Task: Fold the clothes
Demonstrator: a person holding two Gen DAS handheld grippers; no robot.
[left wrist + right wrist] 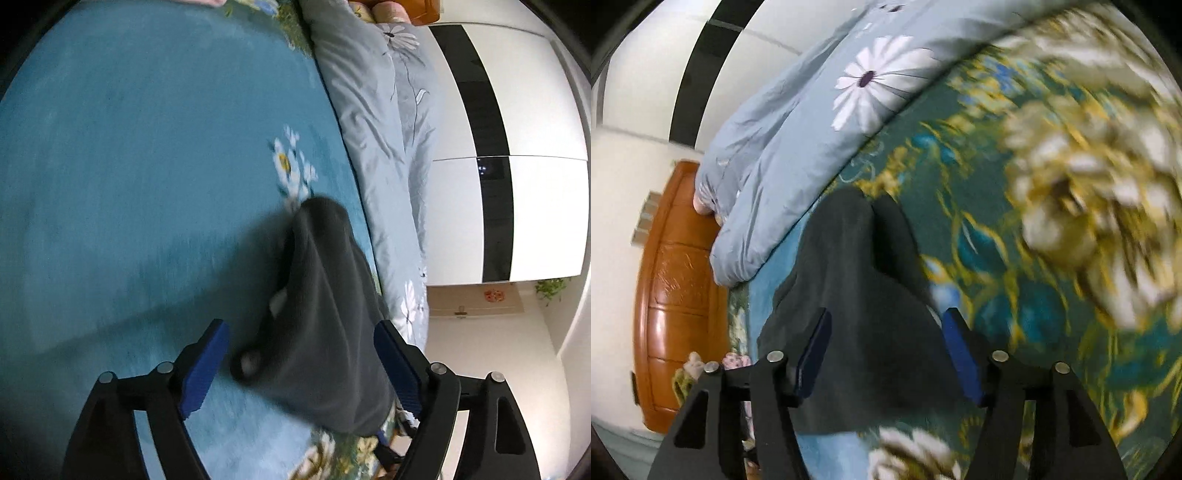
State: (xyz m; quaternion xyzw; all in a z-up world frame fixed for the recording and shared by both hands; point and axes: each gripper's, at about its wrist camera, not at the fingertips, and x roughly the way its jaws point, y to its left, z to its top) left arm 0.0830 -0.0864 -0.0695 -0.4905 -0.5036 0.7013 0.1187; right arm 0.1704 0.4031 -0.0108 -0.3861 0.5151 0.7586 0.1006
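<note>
A dark grey garment (325,277) lies bunched on the blue flowered bedspread (129,166), close to the duvet. My left gripper (303,369) hovers over its near end, jaws wide apart; the cloth lies between the blue pads (205,369) and they do not press on it. The right wrist view shows the same garment (849,258) stretching away from me over the bedspread (1015,295). My right gripper (886,354) stands open astride it, with the cloth passing between the pads (960,354). The picture is blurred.
A light blue duvet with daisy print (380,129) (798,129) lies heaped along the bedspread's far side. Behind it stands a white wardrobe with a black stripe (491,166). A wooden headboard (676,277) closes the bed's end at the left.
</note>
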